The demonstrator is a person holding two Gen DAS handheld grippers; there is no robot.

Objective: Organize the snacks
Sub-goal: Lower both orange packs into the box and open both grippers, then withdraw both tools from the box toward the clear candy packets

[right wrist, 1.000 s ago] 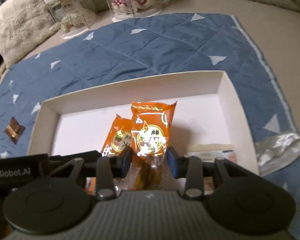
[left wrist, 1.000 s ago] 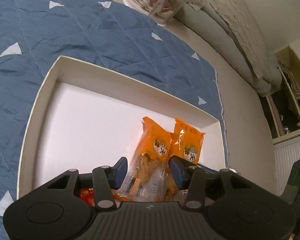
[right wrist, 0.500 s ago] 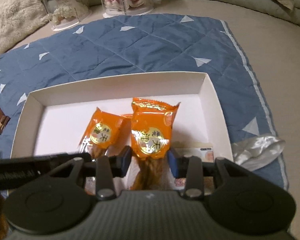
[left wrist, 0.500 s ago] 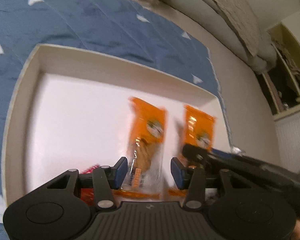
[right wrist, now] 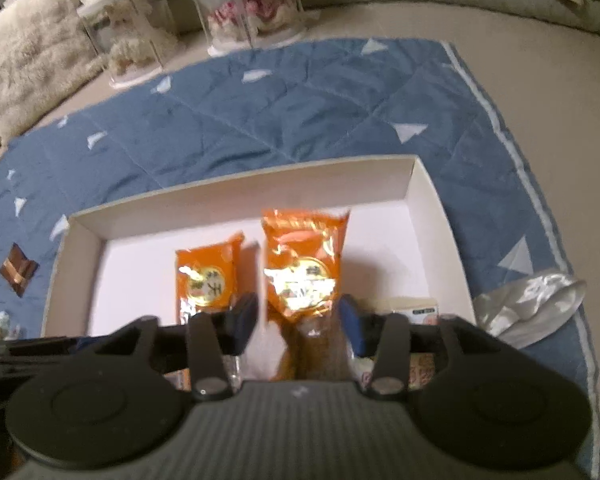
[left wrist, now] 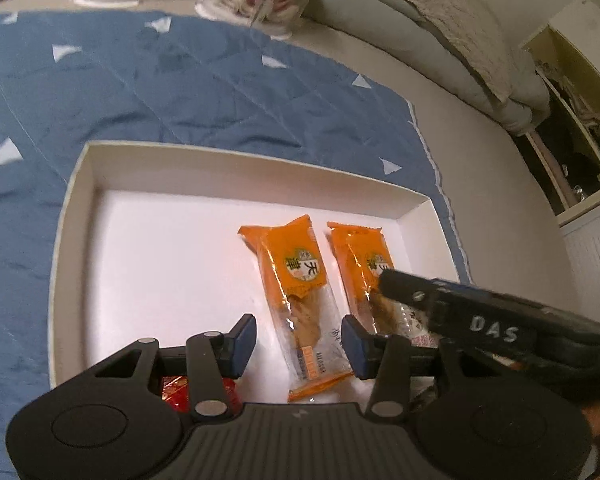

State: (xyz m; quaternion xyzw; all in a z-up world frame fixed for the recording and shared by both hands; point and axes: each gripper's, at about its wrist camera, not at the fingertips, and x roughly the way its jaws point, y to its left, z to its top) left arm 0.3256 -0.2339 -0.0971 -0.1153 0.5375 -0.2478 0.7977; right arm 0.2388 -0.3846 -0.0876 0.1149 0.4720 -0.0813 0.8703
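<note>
A white shallow box (left wrist: 240,156) lies on a blue quilt. Two orange snack packets lie side by side in it. The left packet (left wrist: 296,280) rests on the box floor between the fingers of my left gripper (left wrist: 299,340), whose jaws are opening slightly, with white floor showing beside the left pad. In the right wrist view the right packet (right wrist: 304,264) sits blurred between the fingers of my right gripper (right wrist: 299,320), whose jaws are opening and stand clear of it. A black right-gripper finger (left wrist: 412,288) crosses that packet (left wrist: 364,256).
A red wrapper (left wrist: 176,394) shows under my left gripper. A small pale pack (right wrist: 416,308) sits in the box's near right corner. On the quilt (right wrist: 300,112) lie a silver pouch (right wrist: 528,304) and a brown square sweet (right wrist: 18,274). Clear display cases (right wrist: 252,12) stand behind.
Both orange packets were gripped and tilted up; now they lie lower in the box. My right jaws have spread apart. The right gripper has come into the left wrist view.
</note>
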